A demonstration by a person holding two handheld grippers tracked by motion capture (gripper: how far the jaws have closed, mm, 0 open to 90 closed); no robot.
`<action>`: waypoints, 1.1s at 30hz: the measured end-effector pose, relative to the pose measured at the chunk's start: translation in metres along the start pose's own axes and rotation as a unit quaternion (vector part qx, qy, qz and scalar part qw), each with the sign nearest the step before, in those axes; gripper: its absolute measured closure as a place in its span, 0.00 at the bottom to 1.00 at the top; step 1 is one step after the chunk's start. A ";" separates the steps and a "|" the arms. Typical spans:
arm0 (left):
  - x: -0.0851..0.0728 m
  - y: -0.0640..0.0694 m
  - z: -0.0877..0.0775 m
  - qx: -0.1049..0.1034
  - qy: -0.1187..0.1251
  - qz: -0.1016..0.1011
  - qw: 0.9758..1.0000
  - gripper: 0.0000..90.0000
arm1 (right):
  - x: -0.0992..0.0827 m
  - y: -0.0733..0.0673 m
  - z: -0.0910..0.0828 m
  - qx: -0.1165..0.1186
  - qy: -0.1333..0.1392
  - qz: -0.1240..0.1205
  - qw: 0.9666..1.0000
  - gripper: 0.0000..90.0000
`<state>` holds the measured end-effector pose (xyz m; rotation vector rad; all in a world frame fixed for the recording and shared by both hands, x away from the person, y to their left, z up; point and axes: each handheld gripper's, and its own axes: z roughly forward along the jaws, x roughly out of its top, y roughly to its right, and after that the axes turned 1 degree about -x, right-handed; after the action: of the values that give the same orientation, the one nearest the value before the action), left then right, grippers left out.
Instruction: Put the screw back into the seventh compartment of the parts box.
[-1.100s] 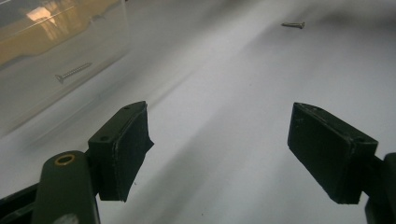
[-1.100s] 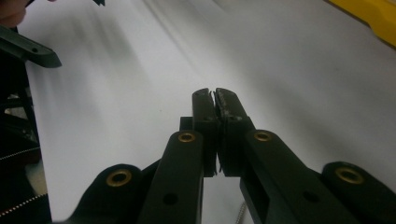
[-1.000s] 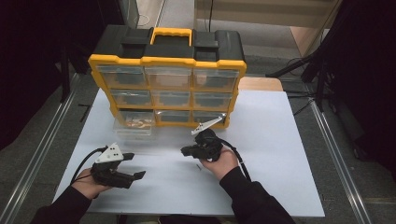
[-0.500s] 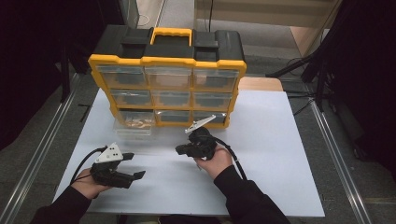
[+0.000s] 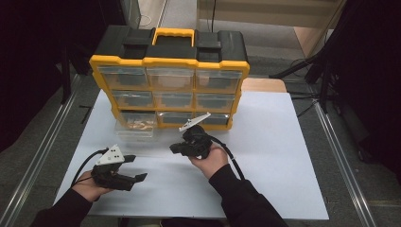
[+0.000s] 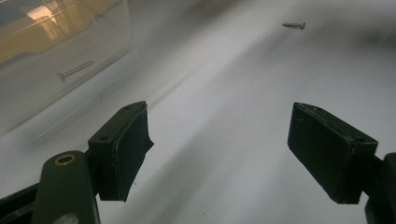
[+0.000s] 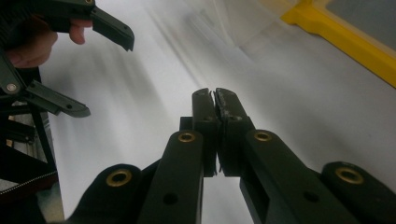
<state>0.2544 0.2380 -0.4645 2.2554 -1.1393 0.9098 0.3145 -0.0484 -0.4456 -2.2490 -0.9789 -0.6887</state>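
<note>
A yellow and black organiser case [image 5: 170, 78] with clear drawers stands upright at the back of the white table [image 5: 274, 156]. One clear drawer [image 5: 135, 130] lies pulled out in front of its lower left corner, with brownish small parts inside. My left gripper [image 5: 137, 168] rests near the front left, open, with nothing between its jaws [image 6: 219, 149]. Ahead of it a loose screw [image 6: 294, 25] lies on the table, and another screw [image 6: 74, 70] shows through the clear drawer [image 6: 56, 51]. My right gripper [image 5: 175, 149] hovers mid-table, pointing left, jaws pressed together [image 7: 214, 95]; I see nothing between them.
The case's yellow frame [image 7: 345, 42] lies to the right of my right gripper. In the right gripper view the left gripper [image 7: 105, 77] stands open at the upper left. Bare white table extends to the right. Metal rails [image 5: 42, 151] run along the table's sides.
My right gripper has shifted left and slightly up, toward the clear drawer, still shut. The left gripper has stayed where it was.
</note>
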 end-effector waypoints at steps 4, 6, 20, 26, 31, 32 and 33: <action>0.000 -0.001 0.000 0.001 -0.002 -0.001 1.000 0.23 | 0.003 -0.001 0.000 0.003 0.006 0.002 1.000 0.99; 0.000 -0.001 0.000 0.001 -0.001 -0.001 1.000 0.23 | 0.005 -0.001 0.001 0.005 0.005 0.005 1.000 0.99; 0.000 -0.001 0.000 0.001 -0.001 0.000 1.000 0.23 | 0.020 -0.003 0.002 0.002 0.010 0.000 1.000 0.99; 0.000 -0.001 0.000 0.001 -0.001 0.000 1.000 0.23 | 0.025 -0.004 0.002 0.004 0.011 0.006 1.000 0.99; 0.000 -0.001 0.000 0.001 -0.001 -0.001 1.000 0.23 | 0.028 -0.005 0.004 0.003 0.013 0.002 1.000 0.99; 0.000 0.000 0.000 0.001 -0.001 -0.001 1.000 0.23 | 0.029 -0.005 0.004 0.002 0.013 0.000 1.000 0.99; 0.000 0.000 0.000 0.001 -0.001 0.000 1.000 0.23 | 0.029 -0.005 0.004 0.001 0.014 -0.001 1.000 0.99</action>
<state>0.2545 0.2383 -0.4649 2.2588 -1.1388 0.9094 0.3287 -0.0288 -0.4275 -2.2316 -0.9693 -0.7181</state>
